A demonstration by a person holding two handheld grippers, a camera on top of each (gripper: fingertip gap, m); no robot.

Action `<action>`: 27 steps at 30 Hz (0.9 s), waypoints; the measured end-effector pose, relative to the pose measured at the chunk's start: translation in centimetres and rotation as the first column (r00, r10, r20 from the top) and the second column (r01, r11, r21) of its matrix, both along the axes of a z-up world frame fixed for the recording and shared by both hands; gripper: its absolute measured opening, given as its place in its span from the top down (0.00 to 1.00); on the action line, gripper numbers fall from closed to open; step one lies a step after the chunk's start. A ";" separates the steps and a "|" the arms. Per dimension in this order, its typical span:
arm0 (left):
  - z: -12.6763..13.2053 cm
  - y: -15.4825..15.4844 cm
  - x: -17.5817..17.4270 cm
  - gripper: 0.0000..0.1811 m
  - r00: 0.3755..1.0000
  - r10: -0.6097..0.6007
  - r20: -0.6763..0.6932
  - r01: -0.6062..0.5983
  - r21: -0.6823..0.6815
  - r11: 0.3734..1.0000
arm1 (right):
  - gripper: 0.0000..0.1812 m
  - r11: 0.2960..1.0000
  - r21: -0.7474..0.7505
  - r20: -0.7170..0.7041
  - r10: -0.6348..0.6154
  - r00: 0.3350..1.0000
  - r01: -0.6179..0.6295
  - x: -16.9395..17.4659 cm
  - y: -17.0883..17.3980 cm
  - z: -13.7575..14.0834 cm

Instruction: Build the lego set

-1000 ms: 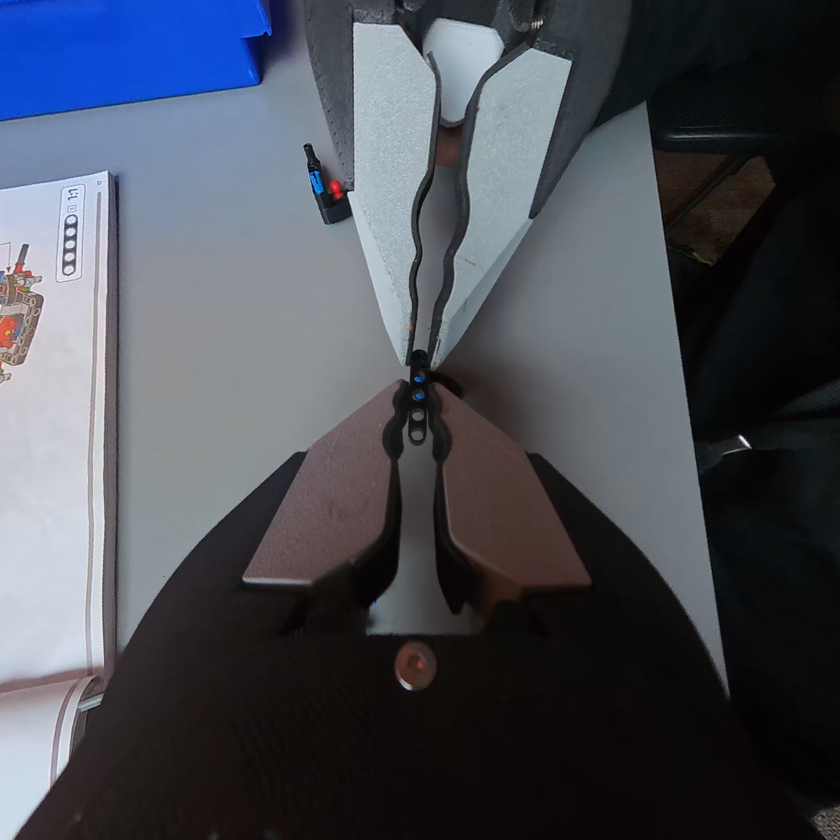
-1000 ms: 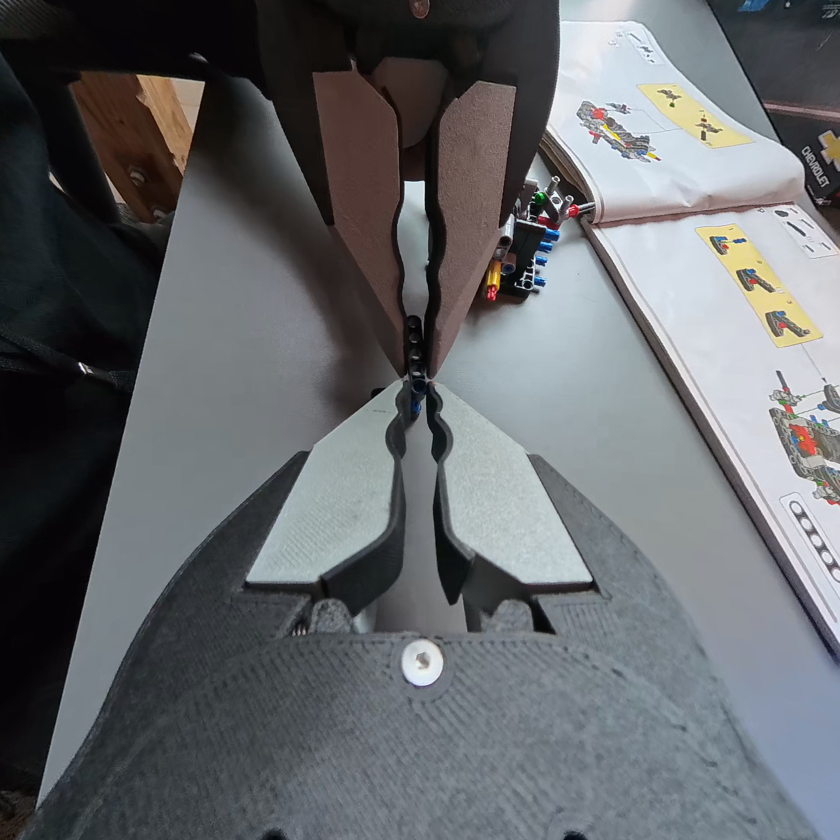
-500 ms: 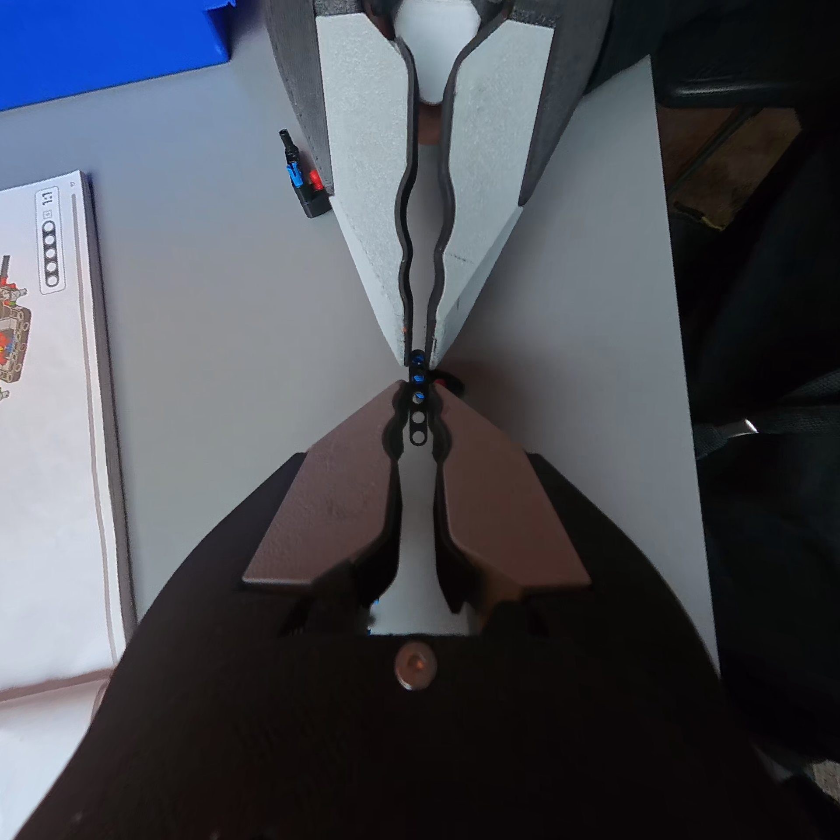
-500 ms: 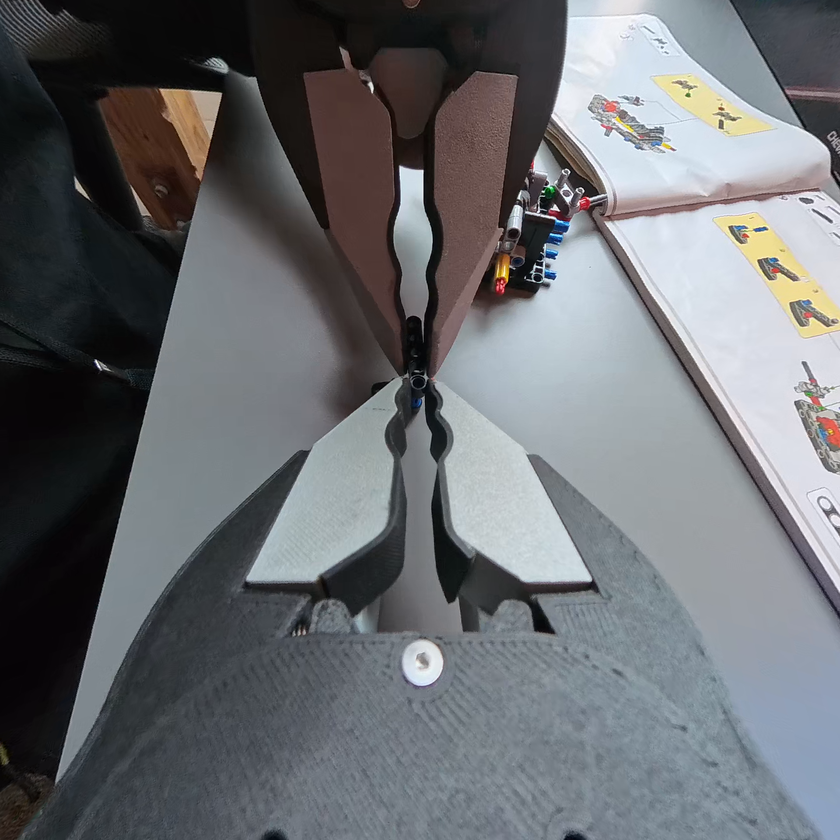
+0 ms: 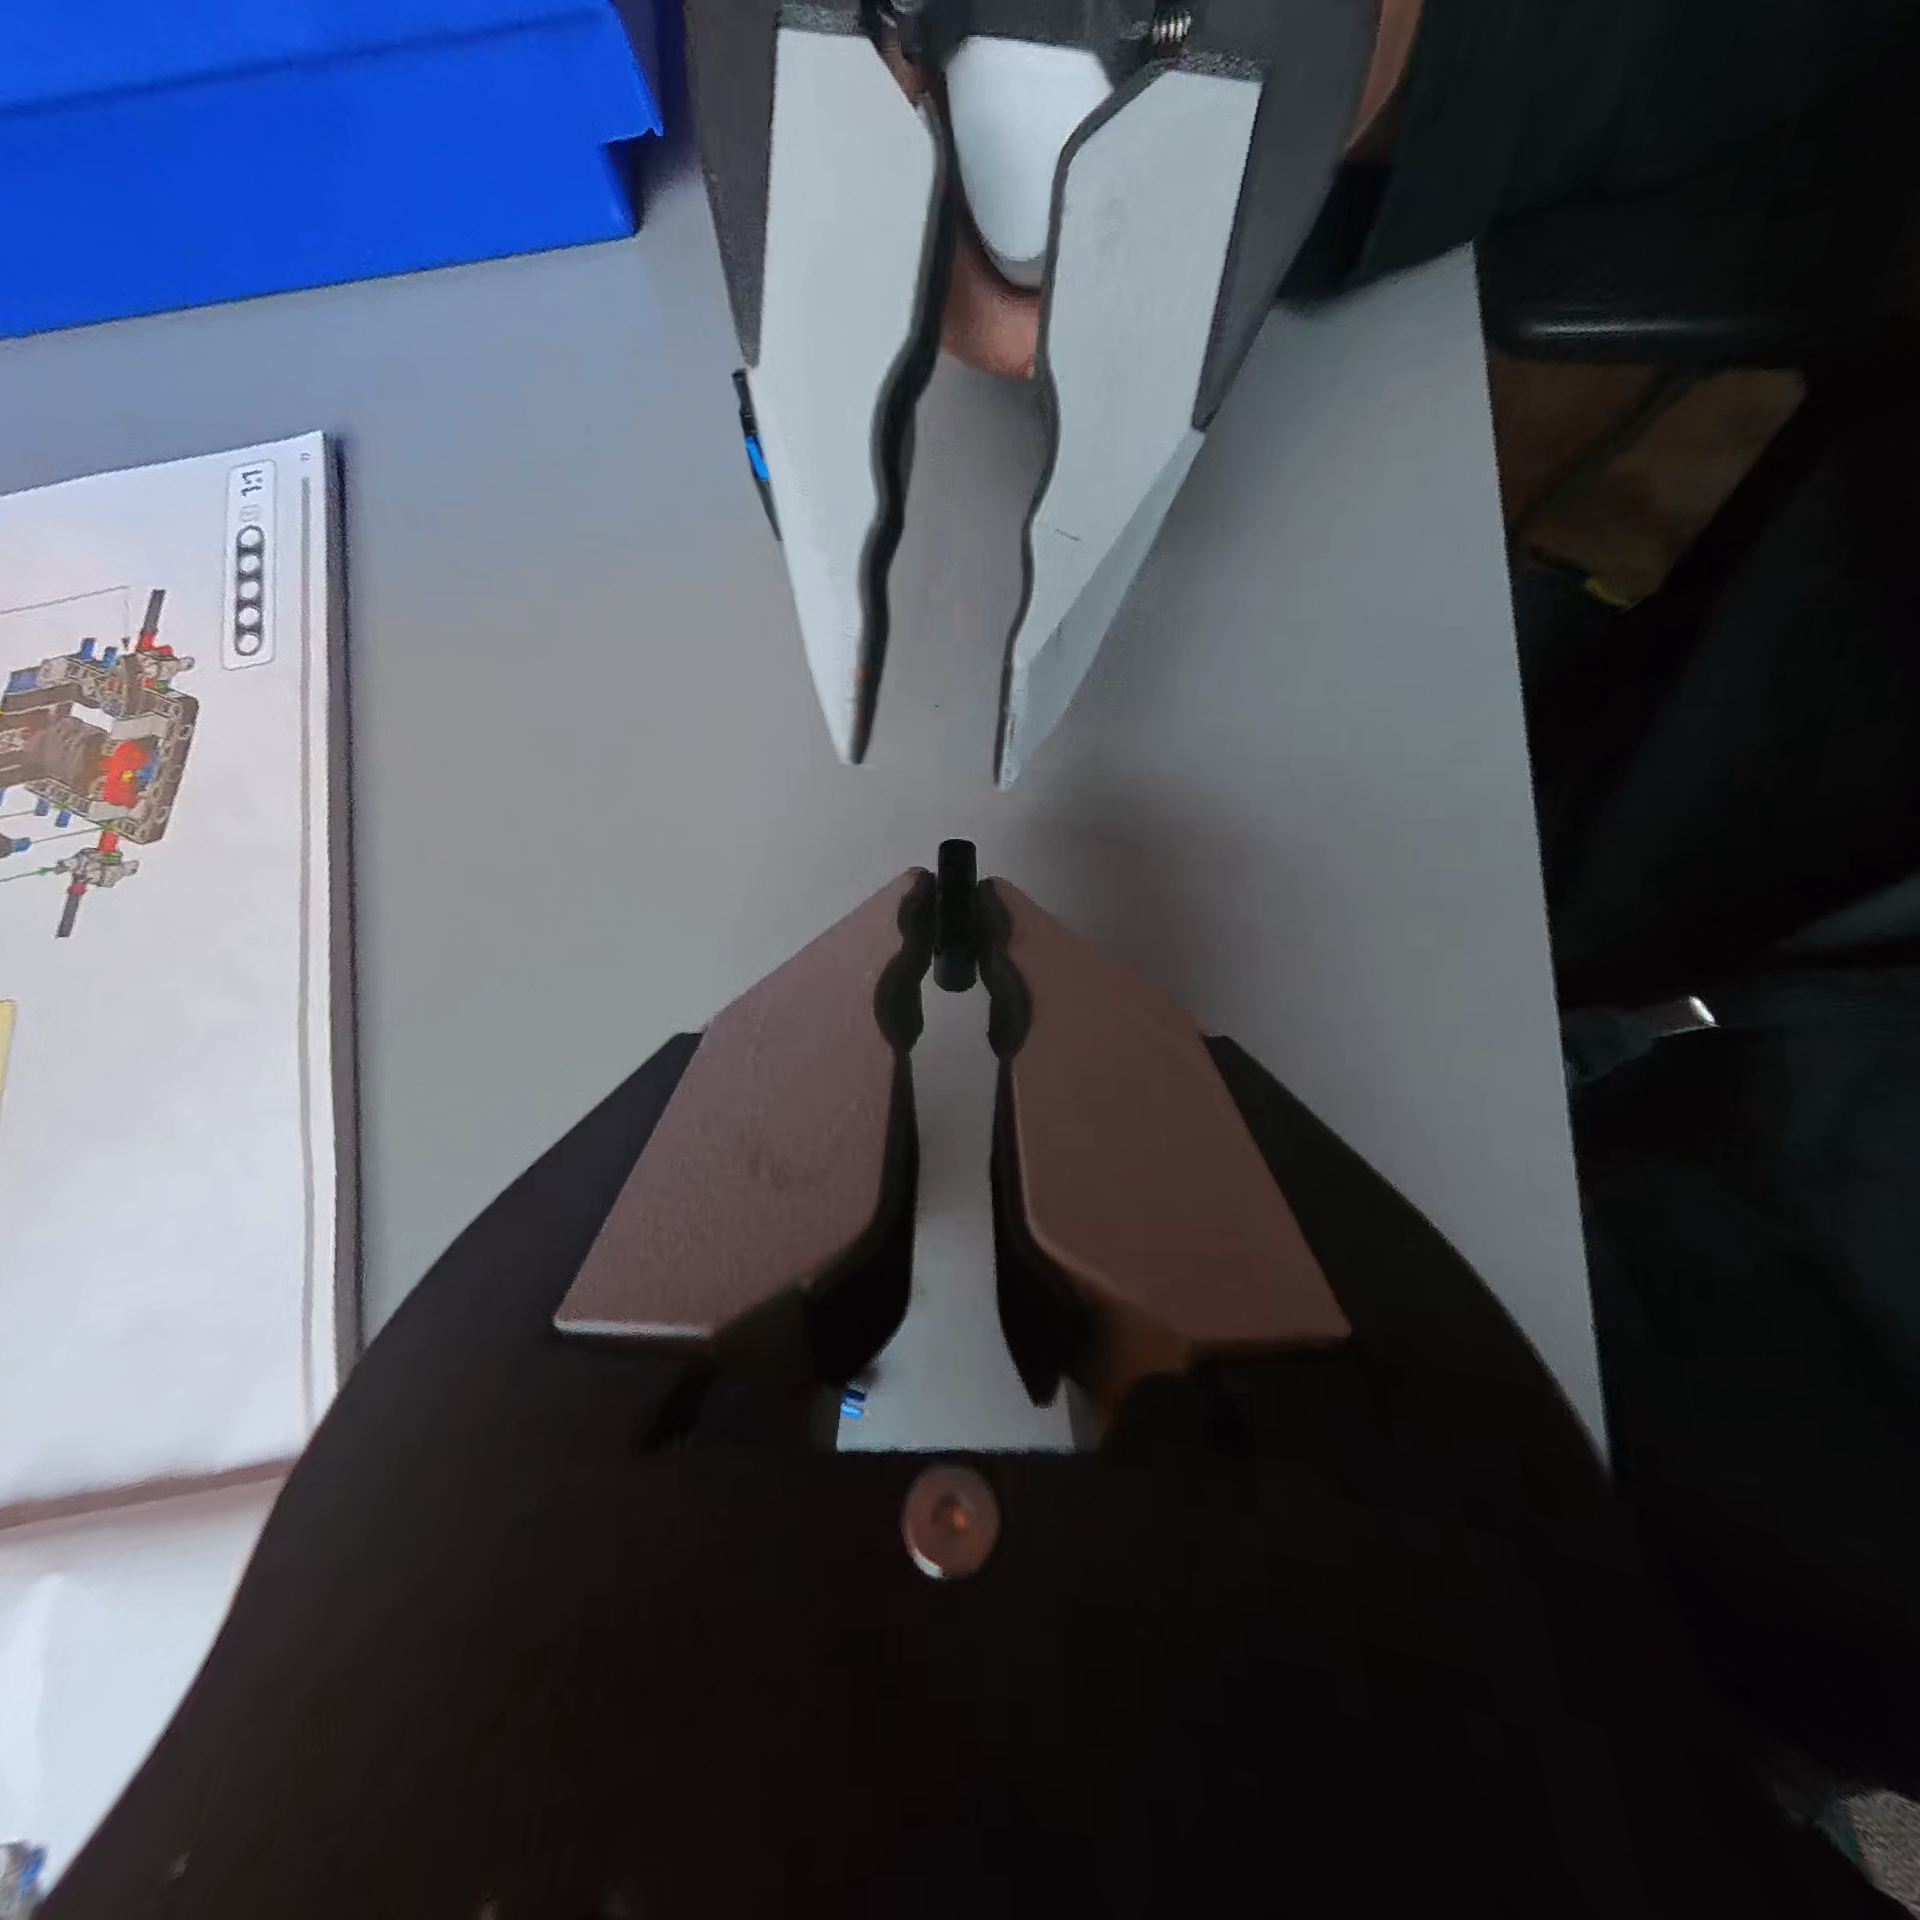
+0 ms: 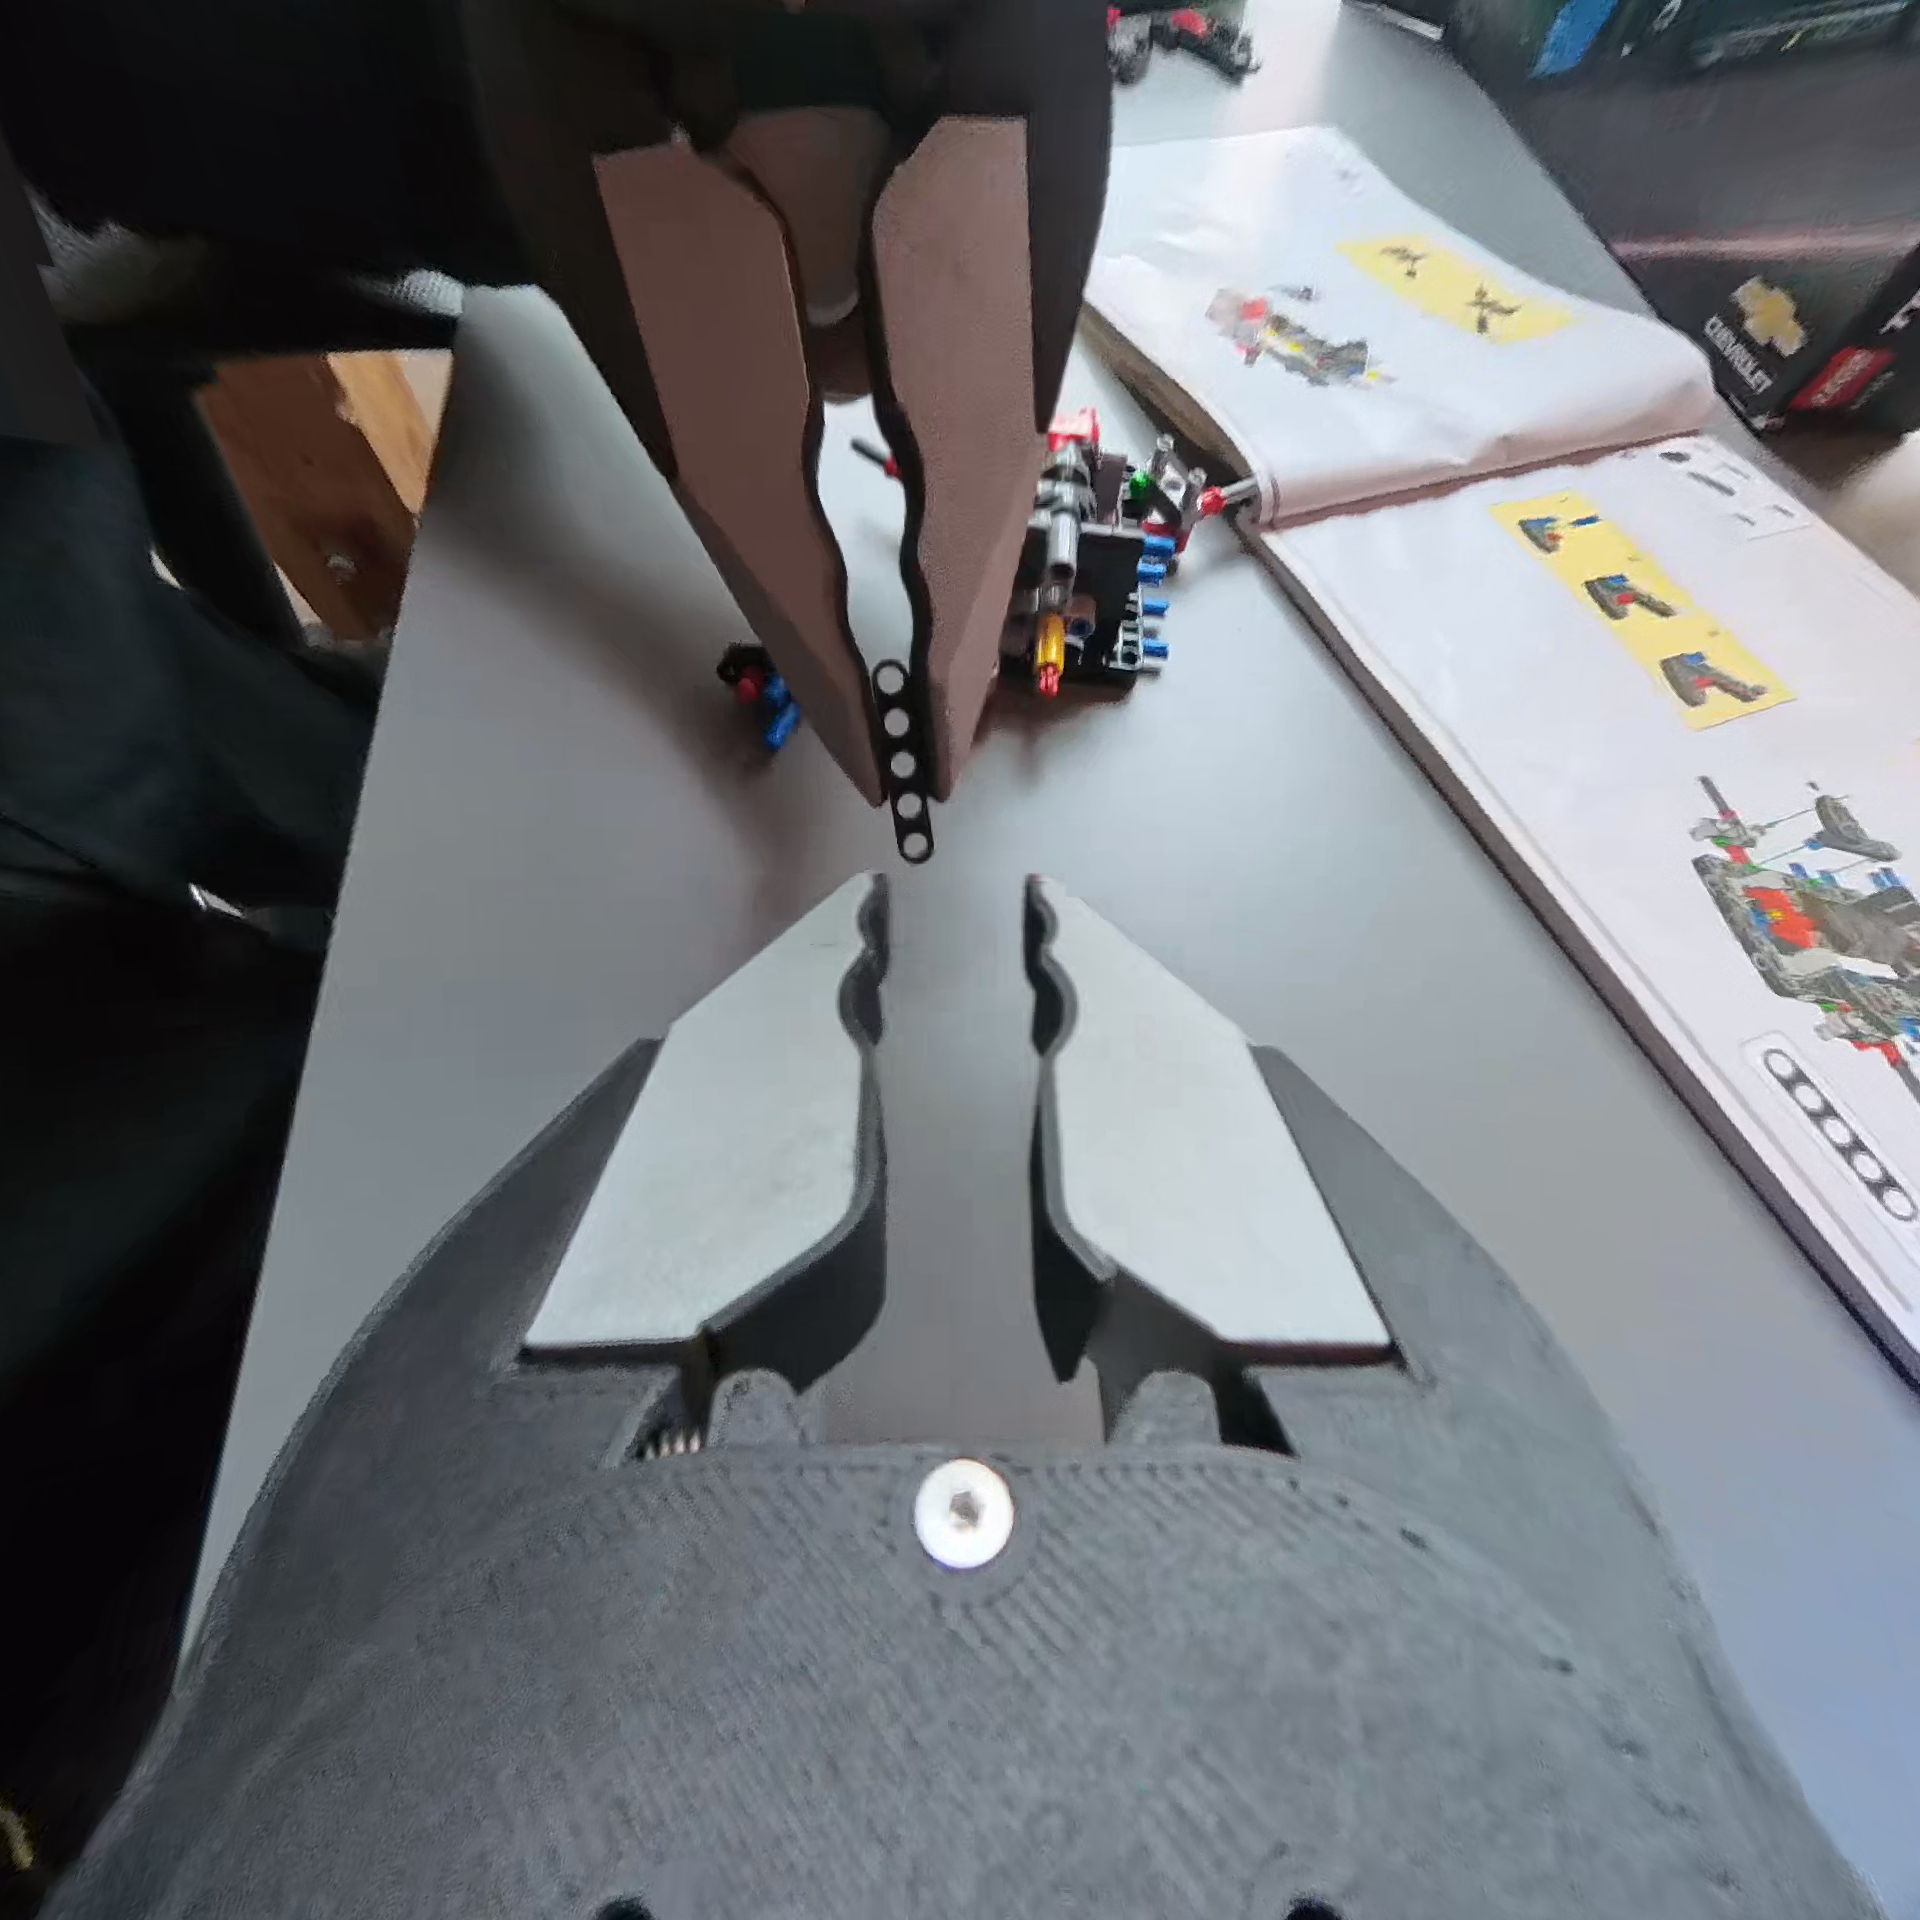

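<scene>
Print on booklet (image 6: 1621,665) pages: small scale mark beside a drawn beam, too small elsewhere to tell. Brand lettering and logo on dark box (image 6: 1808,343) at counter (image 6: 1195,935) far edge.

The table (image 6: 1299,935) looked smooth, matt grey. The instruction booklet (image 6: 1558,675) was softly sheened paper. The black beam (image 6: 902,764) and the part-built model (image 6: 1101,582) were glossy plastic. The right gripper (image 6: 956,883) body showed rough, ridged grey plastic with a shiny metal screw (image 6: 963,1512).
</scene>
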State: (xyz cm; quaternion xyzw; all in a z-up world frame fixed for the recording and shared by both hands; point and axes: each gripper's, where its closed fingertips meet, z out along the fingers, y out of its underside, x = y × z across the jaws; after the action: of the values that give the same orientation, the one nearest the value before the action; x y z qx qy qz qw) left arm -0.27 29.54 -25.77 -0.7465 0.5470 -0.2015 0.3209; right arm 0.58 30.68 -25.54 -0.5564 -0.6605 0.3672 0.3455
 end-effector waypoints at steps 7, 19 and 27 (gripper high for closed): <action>0.2 -0.8 -0.1 0.98 0.999 -0.010 -0.032 0.010 0.016 1.000 | 0.89 0.996 0.065 0.065 0.054 0.996 -0.059 -1.6 -2.0 -0.8; -0.6 -3.9 -3.7 0.87 0.990 0.104 -0.097 -0.107 -0.026 0.994 | 0.98 1.000 0.029 0.117 0.004 0.993 -0.007 -0.4 -1.9 -1.9; -2.1 -5.1 -5.2 0.90 0.977 0.090 -0.191 -0.090 0.013 0.996 | 0.98 1.000 -0.005 0.171 0.025 0.985 -0.024 0.0 -2.1 -2.8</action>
State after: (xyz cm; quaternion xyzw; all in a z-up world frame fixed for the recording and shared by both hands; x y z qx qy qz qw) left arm -5.47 24.49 -27.85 -0.7856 0.5415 -0.1128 0.2772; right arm 0.61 28.59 -28.30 -0.5782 -0.6939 0.3233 0.2821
